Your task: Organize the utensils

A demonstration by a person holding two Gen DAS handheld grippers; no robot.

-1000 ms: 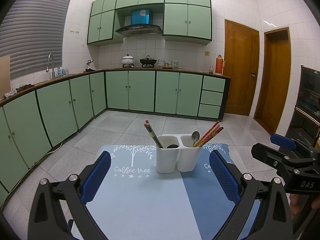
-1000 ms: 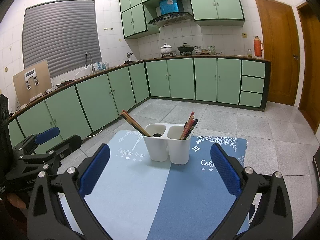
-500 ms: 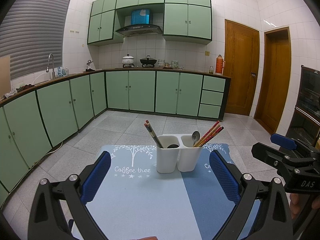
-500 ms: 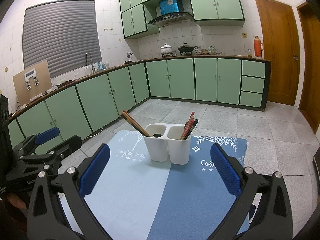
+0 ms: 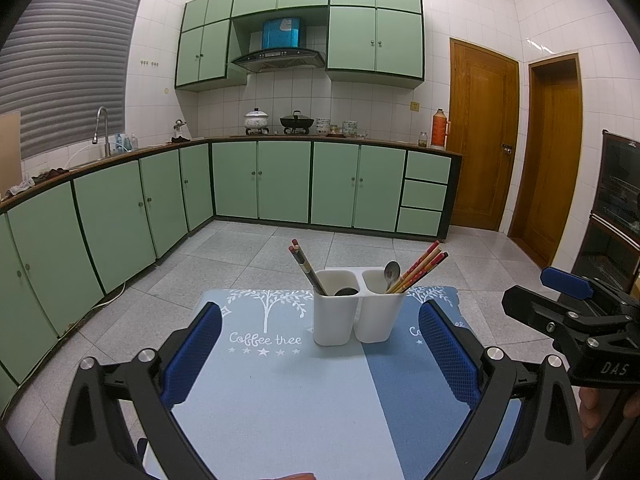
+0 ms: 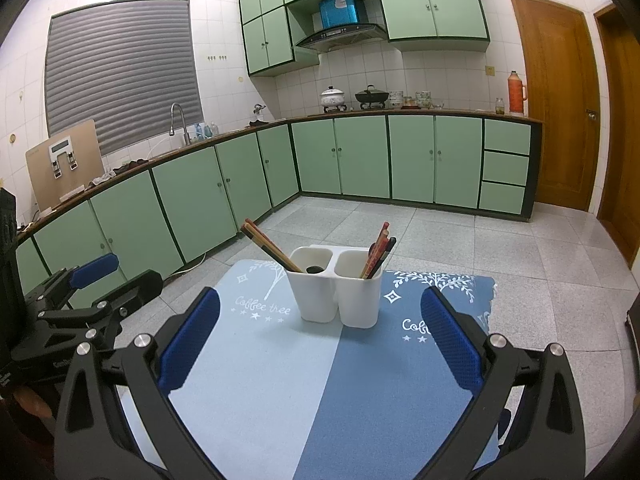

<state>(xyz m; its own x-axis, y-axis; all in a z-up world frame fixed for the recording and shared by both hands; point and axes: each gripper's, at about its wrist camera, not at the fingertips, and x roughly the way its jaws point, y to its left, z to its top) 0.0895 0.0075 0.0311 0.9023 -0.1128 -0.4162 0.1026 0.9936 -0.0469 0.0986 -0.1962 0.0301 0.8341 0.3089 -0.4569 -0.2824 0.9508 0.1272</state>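
A white two-compartment utensil holder (image 5: 356, 306) (image 6: 338, 294) stands on a blue mat (image 5: 288, 392) (image 6: 280, 380). Its left cup holds dark chopsticks (image 5: 306, 265) (image 6: 269, 245) and a dark spoon (image 5: 346, 291). Its right cup holds a metal spoon (image 5: 391, 270) and red chopsticks (image 5: 422, 265) (image 6: 380, 249). My left gripper (image 5: 320, 354) is open, short of the holder, with nothing between its fingers. My right gripper (image 6: 318, 342) is open too, equally empty, and also shows at the right of the left wrist view (image 5: 568, 320).
The mat covers a small table with grey tiled floor (image 5: 248, 252) beyond its far edge. Green cabinets (image 5: 280, 184) line the back and left walls. Wooden doors (image 5: 482, 132) stand at the right. A dark oven (image 5: 616, 216) is at the far right.
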